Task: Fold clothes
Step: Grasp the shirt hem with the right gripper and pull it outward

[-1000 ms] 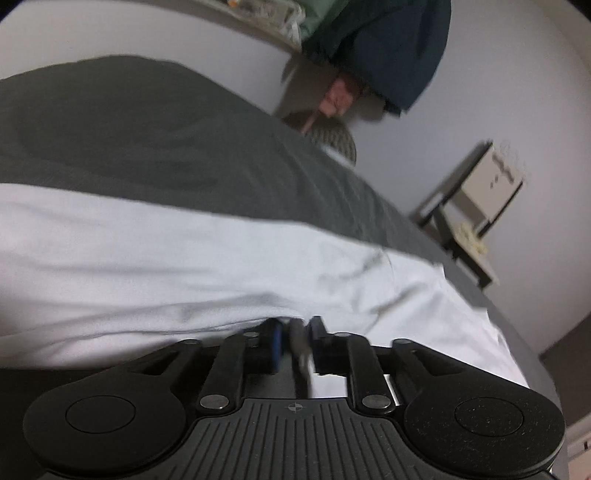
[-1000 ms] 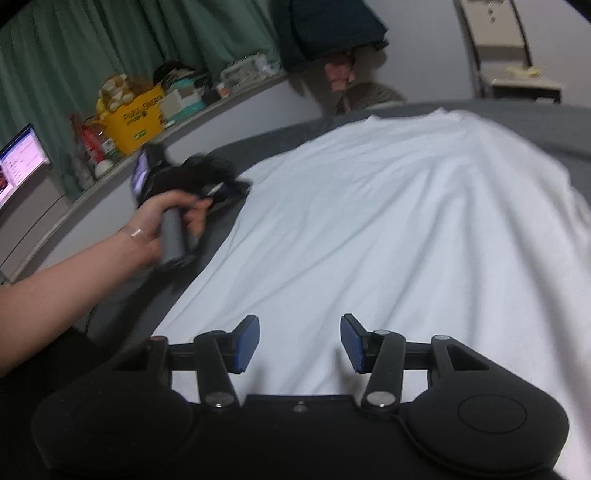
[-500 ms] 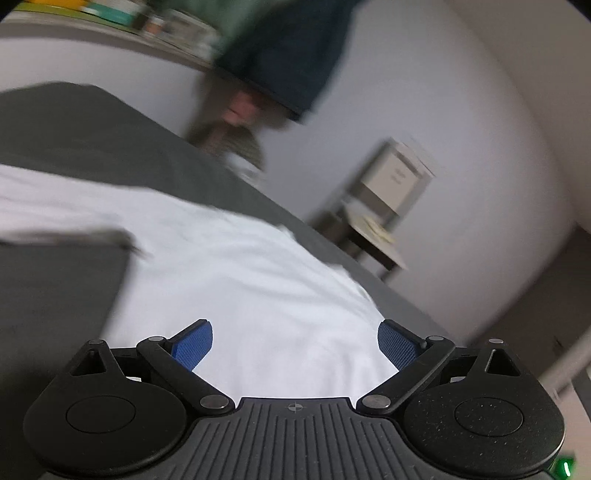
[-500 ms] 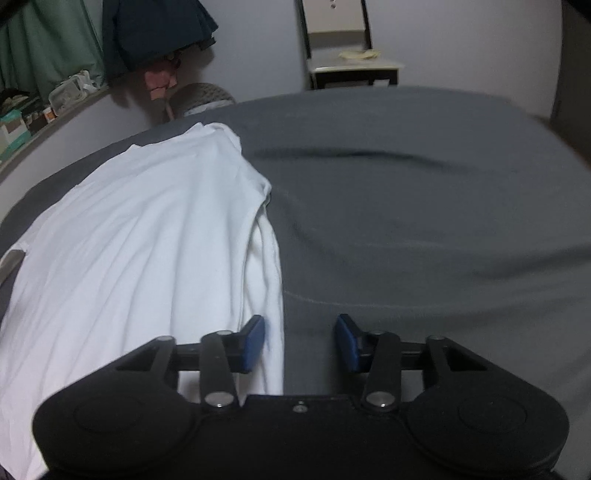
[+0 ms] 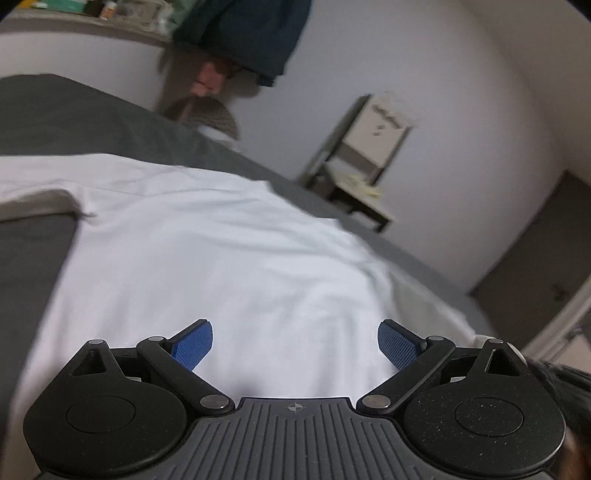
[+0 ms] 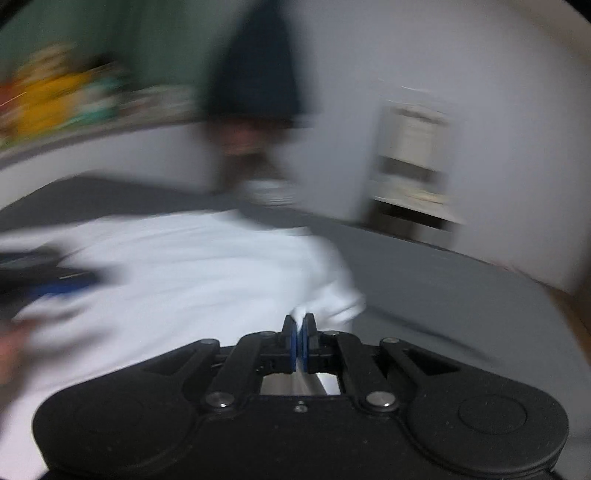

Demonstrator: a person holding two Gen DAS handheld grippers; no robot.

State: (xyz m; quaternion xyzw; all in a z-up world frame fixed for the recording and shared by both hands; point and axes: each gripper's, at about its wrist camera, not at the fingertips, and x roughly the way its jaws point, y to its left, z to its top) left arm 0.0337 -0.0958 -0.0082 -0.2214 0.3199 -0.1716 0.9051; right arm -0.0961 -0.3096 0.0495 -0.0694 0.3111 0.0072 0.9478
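A white garment (image 5: 221,258) lies spread on the dark grey bed (image 5: 74,122). My left gripper (image 5: 294,343) hovers over its near part, open wide, with nothing between the blue pads (image 5: 194,345). The right wrist view is smeared by motion. There my right gripper (image 6: 299,332) is shut, and a fold of the white garment (image 6: 184,266) at its right-hand edge is pinched between the pads. A strip of white cloth shows behind the jaws. A dark, blurred shape with blue on it at the left edge is the left gripper (image 6: 40,280).
A pale chair (image 5: 369,155) stands against the far wall beyond the bed. A dark blue garment (image 5: 243,33) hangs above a woven basket (image 5: 214,118). A cluttered shelf (image 6: 55,99) runs along the left wall. Bare grey bedding (image 6: 443,288) lies right of the garment.
My left gripper let go of the white cloth, opened wide and swung along the garment. My right gripper moved to the garment's right edge and closed on it.
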